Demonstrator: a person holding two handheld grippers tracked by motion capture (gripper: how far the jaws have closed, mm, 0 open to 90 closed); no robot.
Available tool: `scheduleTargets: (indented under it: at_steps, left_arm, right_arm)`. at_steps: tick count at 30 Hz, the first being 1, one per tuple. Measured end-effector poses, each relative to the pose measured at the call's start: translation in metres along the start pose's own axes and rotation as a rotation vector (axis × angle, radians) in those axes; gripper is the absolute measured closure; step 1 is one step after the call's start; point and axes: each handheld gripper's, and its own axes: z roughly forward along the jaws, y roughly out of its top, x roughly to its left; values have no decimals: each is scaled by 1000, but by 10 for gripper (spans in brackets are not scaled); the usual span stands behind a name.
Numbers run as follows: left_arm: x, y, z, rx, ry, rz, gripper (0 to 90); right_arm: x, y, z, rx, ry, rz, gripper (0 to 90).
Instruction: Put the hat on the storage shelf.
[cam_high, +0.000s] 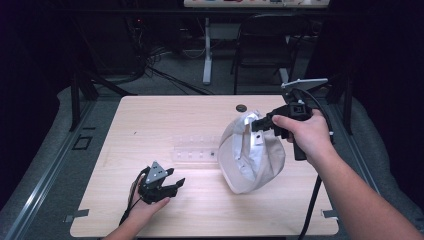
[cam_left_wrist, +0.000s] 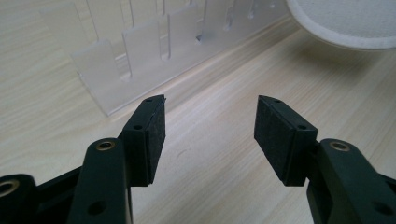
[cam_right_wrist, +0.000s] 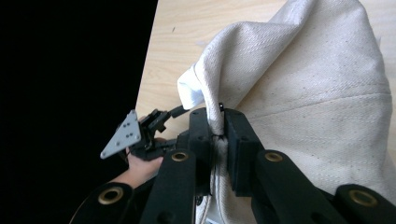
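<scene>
High view: the right gripper (cam_high: 256, 123) is clamped on the rim of the cream cap (cam_high: 250, 155), which hangs tilted over the table (cam_high: 150, 120); the left gripper (cam_high: 172, 185) rests low, jaws apart.
Left gripper view: its pads gape with nothing between them; a clear slotted rack (cam_left_wrist: 140, 51) stands ahead.
Right gripper view: jaws pinch the cap's fabric edge.

No legible text, label, brand, number or sign anywhere: none on the cream cap (cam_high: 252, 155), the clear acrylic rack (cam_left_wrist: 140, 60), the bench (cam_high: 165, 120) or either claw.
</scene>
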Motion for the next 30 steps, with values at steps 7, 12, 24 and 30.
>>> scheduleTargets:
  at_steps: [7,12,24,30]
  left_arm:
    - [-6,6,0,1,-15,9,450]
    - [-13,15,5,22,-37,30,437]
    - [-37,38,14,-10,-82,57,455]
    - [-53,61,22,-51,-105,49,472]
  right_arm:
    - [8,10,2,-30,2,-2,821]
    - [13,22,10,-22,0,2,821]
    - [19,42,15,-60,56,18,821]
    - [24,51,19,-87,54,28,821]
